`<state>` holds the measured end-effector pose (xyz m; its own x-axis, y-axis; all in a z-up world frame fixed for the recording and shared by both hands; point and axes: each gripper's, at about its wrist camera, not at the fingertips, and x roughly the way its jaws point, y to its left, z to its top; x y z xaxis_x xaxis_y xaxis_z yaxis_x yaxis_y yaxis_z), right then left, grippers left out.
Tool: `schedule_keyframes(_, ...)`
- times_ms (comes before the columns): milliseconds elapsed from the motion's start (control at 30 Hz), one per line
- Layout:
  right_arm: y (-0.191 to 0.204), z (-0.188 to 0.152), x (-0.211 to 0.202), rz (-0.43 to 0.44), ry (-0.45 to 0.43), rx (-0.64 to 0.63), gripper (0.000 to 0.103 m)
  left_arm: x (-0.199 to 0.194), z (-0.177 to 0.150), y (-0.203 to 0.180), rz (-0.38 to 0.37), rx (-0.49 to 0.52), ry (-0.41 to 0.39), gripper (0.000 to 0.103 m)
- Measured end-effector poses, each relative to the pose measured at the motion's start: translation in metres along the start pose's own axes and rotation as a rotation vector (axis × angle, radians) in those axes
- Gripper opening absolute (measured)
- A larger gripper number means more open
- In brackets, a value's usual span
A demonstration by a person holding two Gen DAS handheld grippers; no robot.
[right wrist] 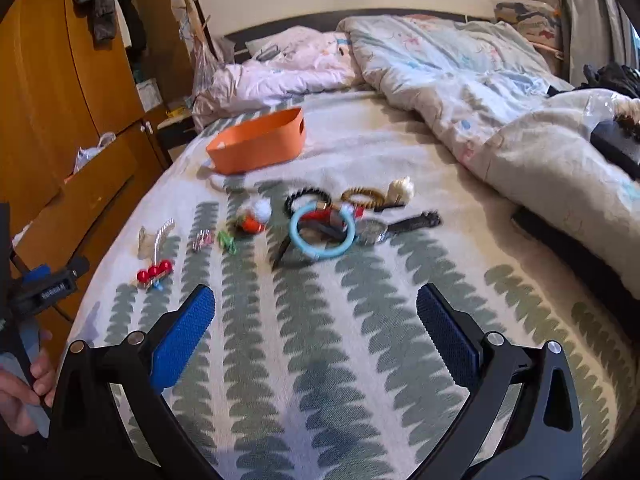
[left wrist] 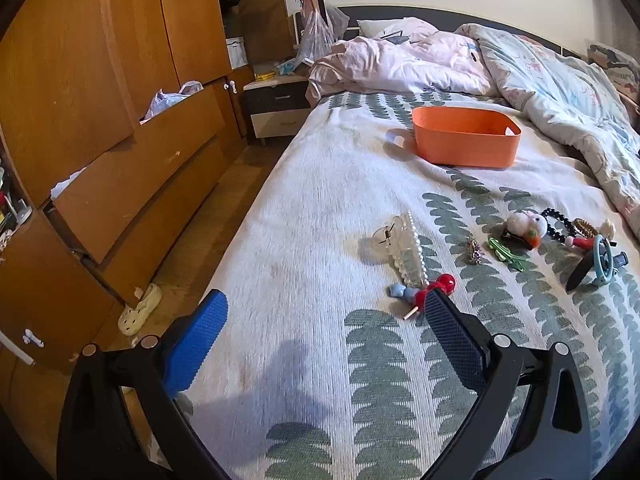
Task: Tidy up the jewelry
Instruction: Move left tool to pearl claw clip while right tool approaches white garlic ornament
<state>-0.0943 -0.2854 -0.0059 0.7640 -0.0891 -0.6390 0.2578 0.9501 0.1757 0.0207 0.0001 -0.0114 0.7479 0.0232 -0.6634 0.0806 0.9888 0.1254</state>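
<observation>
1. Jewelry (right wrist: 320,224) lies scattered in a rough band across the middle of the bed (right wrist: 360,360), on the leaf-patterned cover, with the orange bin (right wrist: 256,146) further up toward the pillows and nearer the bed's left edge.
2. The left gripper (left wrist: 324,336) hangs with its jaws spread wide and nothing between them, low over the cover near the left edge; its right pad sits just beside the red bead clip (left wrist: 434,288).
3. The right gripper (right wrist: 316,332) is likewise released and empty, poised over bare cover short of the pile.
4. The step in hand looks like a first pick, probably the red bead clip for the left side. To do it well, I judge the jaws should shift right until the clip is centred between the pads, then close across its narrow width, not along it.
5. That clip's long axis runs roughly across the bed, its thin stick end pointing toward the foot in the left wrist view; the blue star piece (left wrist: 398,290) touches it.
6. The pearl hair claw (left wrist: 404,248) lies just beyond, its long axis running up and down the bed, pearls along its right side.
7. The light blue ring (right wrist: 322,232) lies flat on darker pieces; lifting it may drag neighbours, so take single outlying items first.
</observation>
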Motion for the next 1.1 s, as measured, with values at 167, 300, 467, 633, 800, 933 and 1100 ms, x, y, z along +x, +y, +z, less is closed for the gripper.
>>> schedule_keyframes(167, -0.006, 0.038, 0.006, -0.051, -0.002, -0.055, 0.100, 0.010, 0.008, -0.004, -0.003, -0.006, 0.025, 0.098)
schedule_keyframes(300, -0.021, 0.071, 0.031, -0.037, 0.082, -0.010, 0.100, 0.017, 0.023, -0.013, 0.021, 0.022, 0.009, 0.098)
schedule_keyframes(467, -0.040, 0.102, 0.071, 0.014, 0.170, 0.106, 0.100, 0.033, 0.043, -0.030, 0.061, 0.104, -0.034, 0.098)
schedule_keyframes(633, -0.047, 0.116, 0.111, -0.018, 0.221, 0.127, 0.100, 0.068, 0.057, -0.040, 0.070, 0.131, 0.049, 0.098)
schedule_keyframes(800, -0.060, 0.118, 0.141, -0.066, 0.241, 0.120, 0.100, 0.096, 0.058, -0.041, 0.057, 0.095, 0.103, 0.098)
schedule_keyframes(933, -0.079, 0.114, 0.166, -0.098, 0.289, 0.134, 0.100, 0.119, 0.058, -0.051, 0.075, 0.125, 0.166, 0.098)
schedule_keyframes(1100, -0.099, 0.117, 0.182, -0.124, 0.311, 0.156, 0.100, 0.131, 0.063, -0.056, 0.062, 0.111, 0.186, 0.098)
